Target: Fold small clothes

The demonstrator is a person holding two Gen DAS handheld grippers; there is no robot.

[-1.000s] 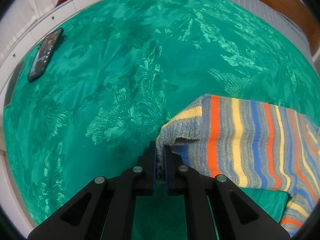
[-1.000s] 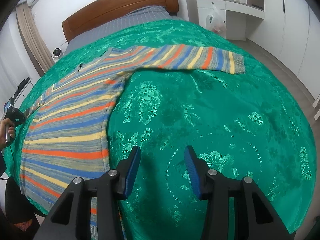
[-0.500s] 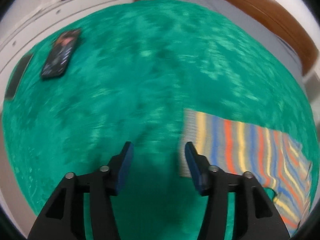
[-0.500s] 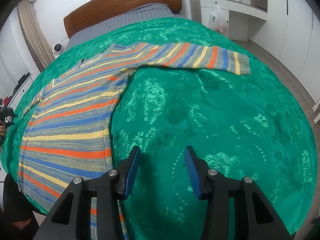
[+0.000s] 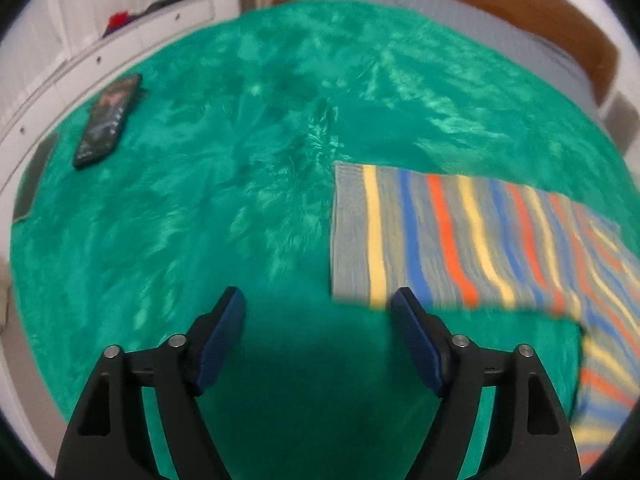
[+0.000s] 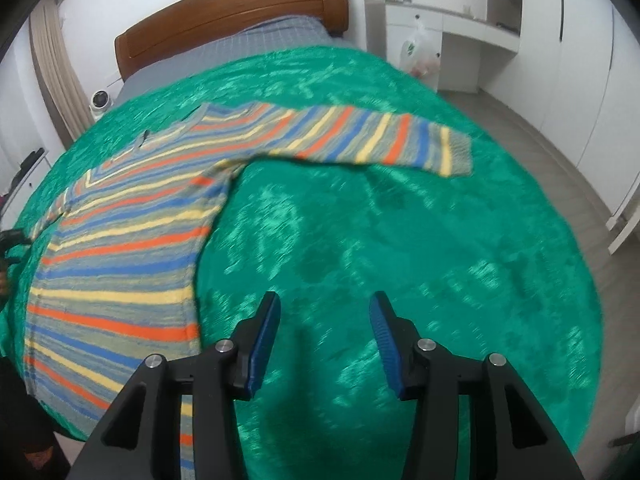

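Sleeve lies flat, released since earlier by left claw.

Left wrist cam sits above the green bedspread, looking down along its fingers toward the headboard at 1 o'clock, close on the striped sweater's sleeve at 2 o'clock. Right wrist cam is higher, facing the headboard at 11 o'clock. Both share sweater, bedspread, headboard.
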